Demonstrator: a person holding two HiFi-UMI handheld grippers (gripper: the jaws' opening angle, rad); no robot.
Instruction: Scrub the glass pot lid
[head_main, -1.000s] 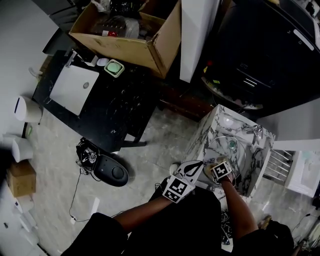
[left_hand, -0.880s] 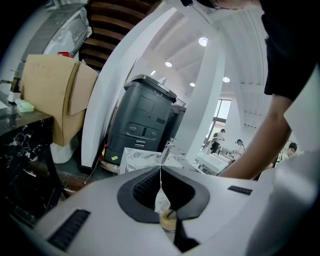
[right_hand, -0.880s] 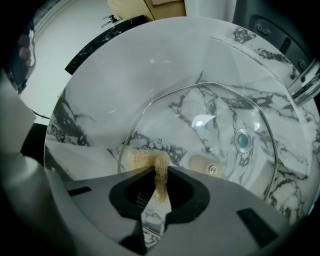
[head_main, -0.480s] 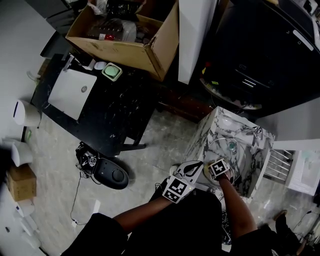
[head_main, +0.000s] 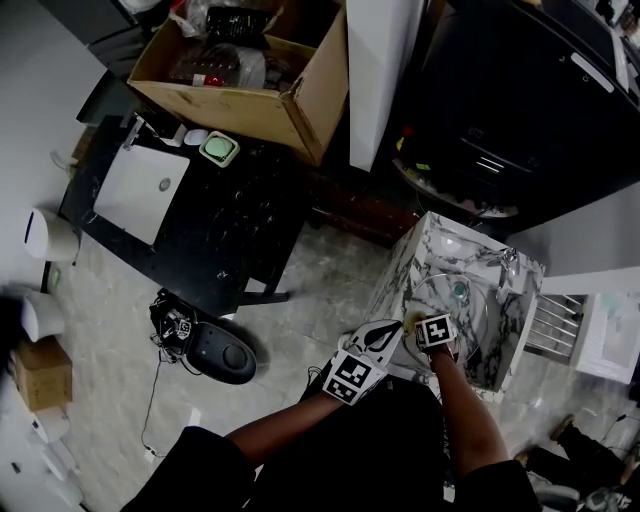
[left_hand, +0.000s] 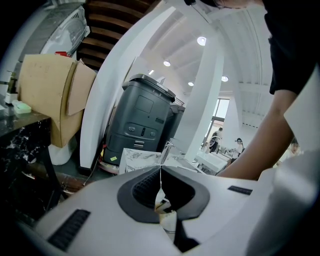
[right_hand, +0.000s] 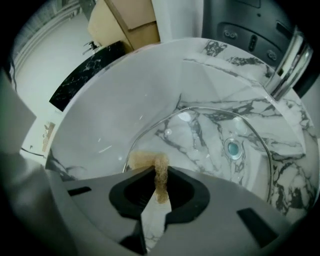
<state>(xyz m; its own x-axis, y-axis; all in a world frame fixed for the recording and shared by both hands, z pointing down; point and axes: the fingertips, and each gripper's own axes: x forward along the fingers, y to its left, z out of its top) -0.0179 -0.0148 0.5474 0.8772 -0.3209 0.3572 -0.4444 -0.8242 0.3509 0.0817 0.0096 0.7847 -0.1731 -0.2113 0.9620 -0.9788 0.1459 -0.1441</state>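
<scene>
Glass pot lid (head_main: 465, 310) is lying in the marble sink (head_main: 440, 238), lower right; left gripper (left_hand: 161, 187) is apparently pinching its rim, right gripper (right_hand: 159, 187) is clamping a tan scouring pad (right_hand: 160, 172). Lid judged rigid, slippery, breakable: rim offering safest hold

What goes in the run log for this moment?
right tool: shut on scrub pad, at near rim of glass lid | left tool: shut, nothing seen in it | lid lying in marble sink

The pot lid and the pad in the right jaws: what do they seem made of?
Lid: clear glass, as the veined sink shows through; shiny rim, probably metal. Pad: tan, fuzzy fibre, likely a scouring pad.
</scene>
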